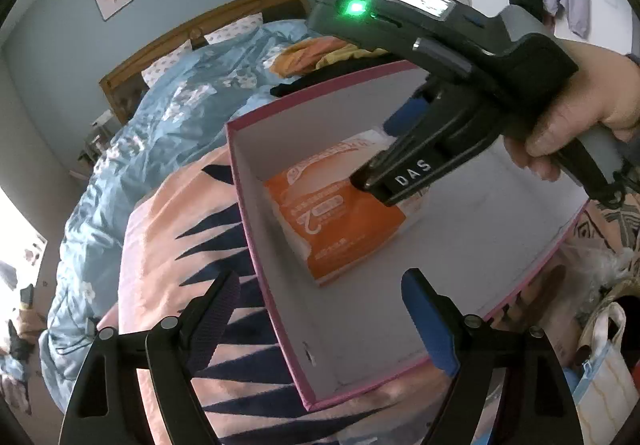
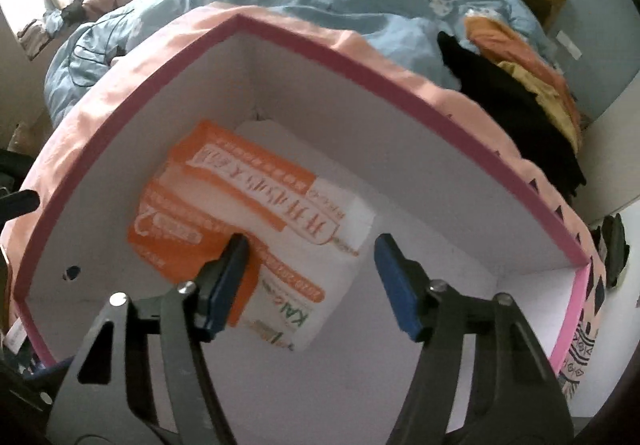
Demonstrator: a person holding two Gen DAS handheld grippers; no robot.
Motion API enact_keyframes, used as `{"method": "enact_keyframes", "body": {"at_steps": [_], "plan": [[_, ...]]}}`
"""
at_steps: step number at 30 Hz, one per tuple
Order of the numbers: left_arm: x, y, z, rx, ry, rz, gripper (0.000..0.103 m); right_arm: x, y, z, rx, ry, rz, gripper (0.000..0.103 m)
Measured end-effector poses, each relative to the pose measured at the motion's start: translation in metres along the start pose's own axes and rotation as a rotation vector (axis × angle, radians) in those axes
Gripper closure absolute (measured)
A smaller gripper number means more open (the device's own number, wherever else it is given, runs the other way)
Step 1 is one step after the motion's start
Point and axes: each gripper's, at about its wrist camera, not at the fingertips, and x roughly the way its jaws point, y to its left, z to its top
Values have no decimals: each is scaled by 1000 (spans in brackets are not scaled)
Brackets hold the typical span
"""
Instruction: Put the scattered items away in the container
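A pink-rimmed box [image 1: 240, 181] with white inside walls sits on a peach and navy patterned blanket [image 1: 180, 237]. An orange and white tissue pack [image 1: 340, 221] lies on the box floor; it also shows in the right wrist view [image 2: 248, 213]. My right gripper [image 2: 310, 277] is open inside the box [image 2: 360, 73], just above the pack, its fingers apart and holding nothing. In the left wrist view the right gripper [image 1: 384, 149] reaches down into the box. My left gripper [image 1: 324, 313] is open and empty, over the box's near corner.
A rumpled blue floral duvet [image 1: 168, 117] covers the bed behind the box. Orange, yellow and black clothes [image 2: 520, 85] lie piled at the box's far side. A tote bag [image 1: 600, 357] and clutter sit at the right. A wooden headboard [image 1: 200, 29] stands at the wall.
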Motion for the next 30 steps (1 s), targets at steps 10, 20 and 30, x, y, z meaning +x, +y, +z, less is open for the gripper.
{"method": "enact_keyframes", "body": {"at_steps": [10,20,30], "plan": [[0,1,-2,-14,-5,-9,18,-8,32,-34,-257,102,-4,36],[-1,1,-4,-31,-6,-16,18,11,24,-7,-95,54,-92,38],[-9,3,-5,-76,-4,-29,18,-1,8,-9,31,21,37,38]]}}
